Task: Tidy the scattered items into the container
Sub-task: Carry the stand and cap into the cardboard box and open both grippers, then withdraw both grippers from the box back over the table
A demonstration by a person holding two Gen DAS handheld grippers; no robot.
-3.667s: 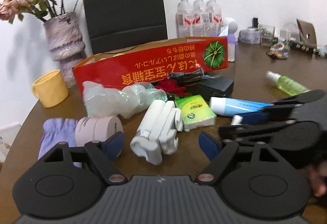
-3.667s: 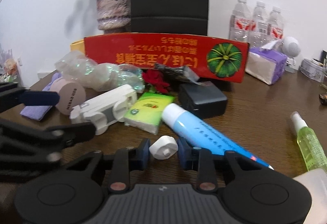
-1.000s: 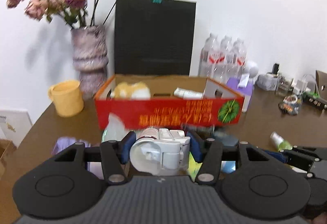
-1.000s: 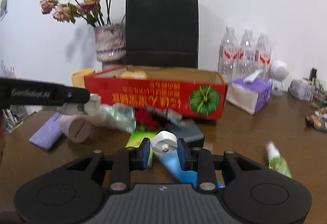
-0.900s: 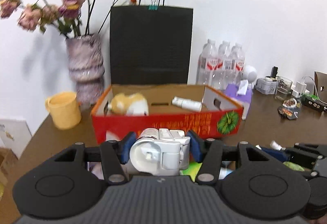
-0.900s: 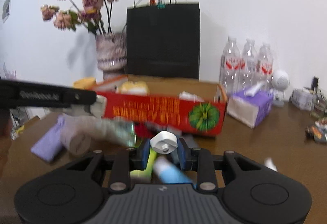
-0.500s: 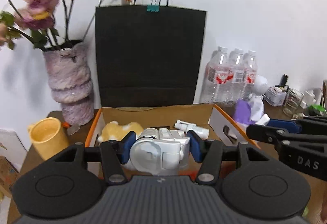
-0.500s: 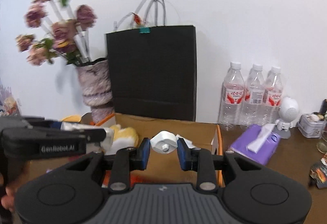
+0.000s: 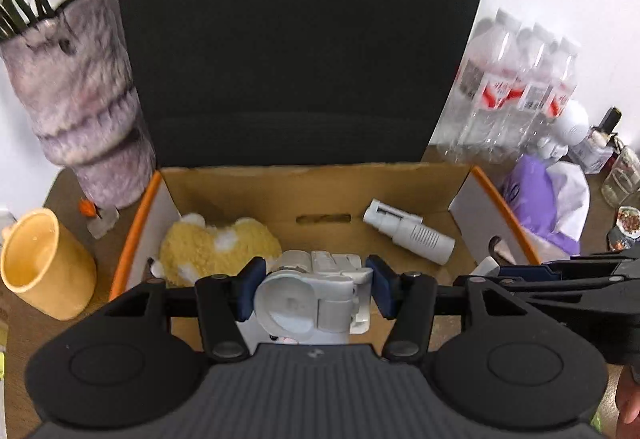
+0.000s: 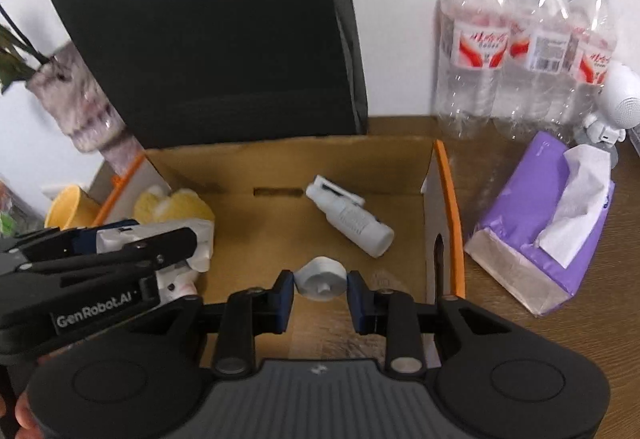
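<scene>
Both loads are over the open cardboard box (image 10: 448, 199), so the step in hand looks like the drop, and doing it well means lowering each one toward a bare patch of the box floor before letting go, so nothing bounces out or lands hard on what is already inside. The left hand-held gripper (image 9: 314, 289) is clenched on a bulky white folding gadget (image 9: 312, 291), pads pressed on its two sides, hanging above the near left part of the box, just in front of a yellow plush toy (image 9: 218, 249). The right hand-held gripper (image 10: 320, 289) is grasping a small white cap (image 10: 320, 279) between its blue pads, above the bare middle of the box floor, in front of a white spray bottle (image 10: 348, 221) that lies on its side farther back. The two tools sit close together, so releasing one at a time seems wise. A purple tissue pack (image 10: 540, 239) rests on the counter (image 10: 592, 339) outside the box.
</scene>
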